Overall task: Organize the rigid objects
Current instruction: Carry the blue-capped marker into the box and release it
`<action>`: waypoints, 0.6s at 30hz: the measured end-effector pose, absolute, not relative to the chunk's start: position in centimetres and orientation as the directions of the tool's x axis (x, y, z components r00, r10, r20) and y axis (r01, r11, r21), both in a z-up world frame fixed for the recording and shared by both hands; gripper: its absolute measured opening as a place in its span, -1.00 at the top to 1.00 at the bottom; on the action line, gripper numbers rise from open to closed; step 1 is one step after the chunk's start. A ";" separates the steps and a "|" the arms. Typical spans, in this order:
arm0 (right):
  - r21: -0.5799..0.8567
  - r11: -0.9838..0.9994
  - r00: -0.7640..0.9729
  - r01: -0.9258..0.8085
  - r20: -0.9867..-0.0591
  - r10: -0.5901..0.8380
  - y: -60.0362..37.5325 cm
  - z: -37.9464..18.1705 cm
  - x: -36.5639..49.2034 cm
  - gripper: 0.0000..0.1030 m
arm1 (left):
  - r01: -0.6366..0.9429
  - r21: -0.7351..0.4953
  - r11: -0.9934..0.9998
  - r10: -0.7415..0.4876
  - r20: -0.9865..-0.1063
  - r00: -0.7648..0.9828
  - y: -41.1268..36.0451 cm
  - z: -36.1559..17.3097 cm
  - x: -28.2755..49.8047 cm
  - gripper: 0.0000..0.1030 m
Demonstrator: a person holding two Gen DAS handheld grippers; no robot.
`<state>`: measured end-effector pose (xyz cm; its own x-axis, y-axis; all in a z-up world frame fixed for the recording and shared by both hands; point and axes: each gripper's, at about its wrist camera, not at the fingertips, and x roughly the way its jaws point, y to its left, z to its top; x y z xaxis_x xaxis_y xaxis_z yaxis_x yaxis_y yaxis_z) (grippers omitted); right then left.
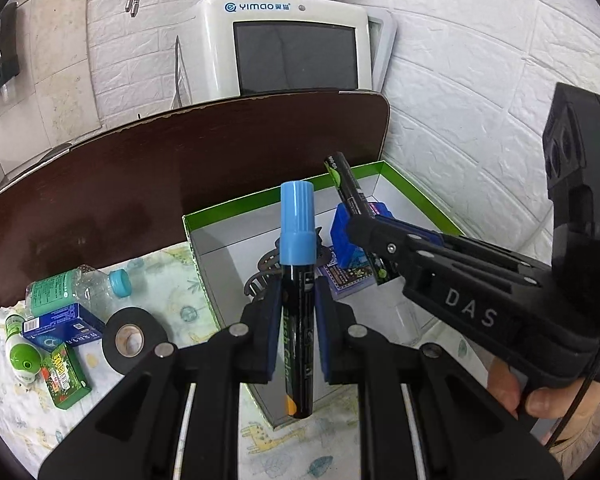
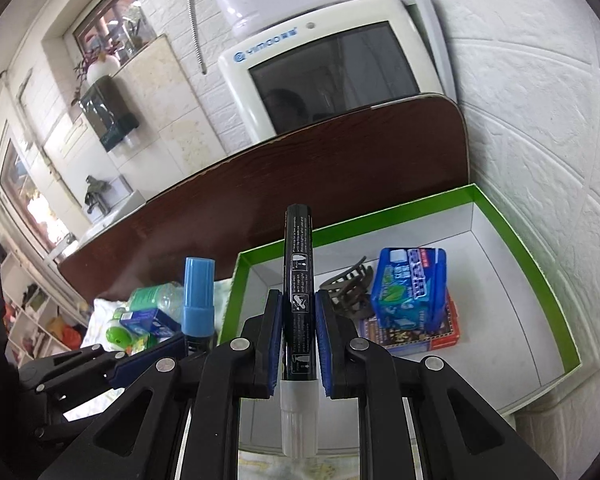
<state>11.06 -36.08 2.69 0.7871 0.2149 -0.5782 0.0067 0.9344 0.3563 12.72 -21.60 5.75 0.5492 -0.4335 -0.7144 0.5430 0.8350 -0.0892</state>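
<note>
My left gripper (image 1: 298,304) is closed on a black marker with a blue cap (image 1: 297,276); both blue pads press the barrel, the cap points away from me and the marker's rear end hangs below the pads. It sits above the near-left corner of the green-rimmed cardboard box (image 1: 256,198). My right gripper (image 2: 298,328) is likewise closed, on a black marker with a grey cap (image 2: 299,312); here the grey cap faces toward me, below the pads, and the printed barrel extends forward over the box's near rim. In the left wrist view this second marker shows tilted, its far end raised above the box interior, and fingers of my right hand (image 1: 540,394) wrap the handle of the right tool. Inside the box, on its white floor, lie a dark hair claw clip (image 2: 350,290), a blue packet (image 2: 410,286) and, beneath that packet, a flat printed box with a red edge (image 2: 428,330). Outside the box, to its left on a patterned cloth (image 1: 172,292), lie a roll of black tape (image 1: 134,336), a clear bottle with a teal label (image 1: 76,288), a small blue carton (image 1: 62,326), a small green packet (image 1: 66,376) and a white bottle with a green cap (image 1: 22,354). A dark wooden board (image 1: 220,148) stands behind the box and the cloth, with a white Yimao appliance (image 1: 292,44) behind it.
</note>
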 end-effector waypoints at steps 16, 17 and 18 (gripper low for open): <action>0.426 0.905 0.748 0.016 -0.605 0.272 -37.6 -0.5 13.3 0.66 | 0.474 -0.127 0.871 -0.377 -0.791 0.482 -22.2 1.8 16.1 0.72; 0.425 0.905 0.745 0.013 -0.608 0.275 -37.5 -0.6 13.3 0.66 | 0.472 -0.127 0.872 -0.375 -0.793 0.479 -22.1 1.7 16.2 0.72; 0.425 0.905 0.742 0.011 -0.610 0.277 -37.4 -0.6 13.4 0.66 | 0.472 -0.130 0.872 -0.375 -0.797 0.474 -22.1 1.6 16.2 0.72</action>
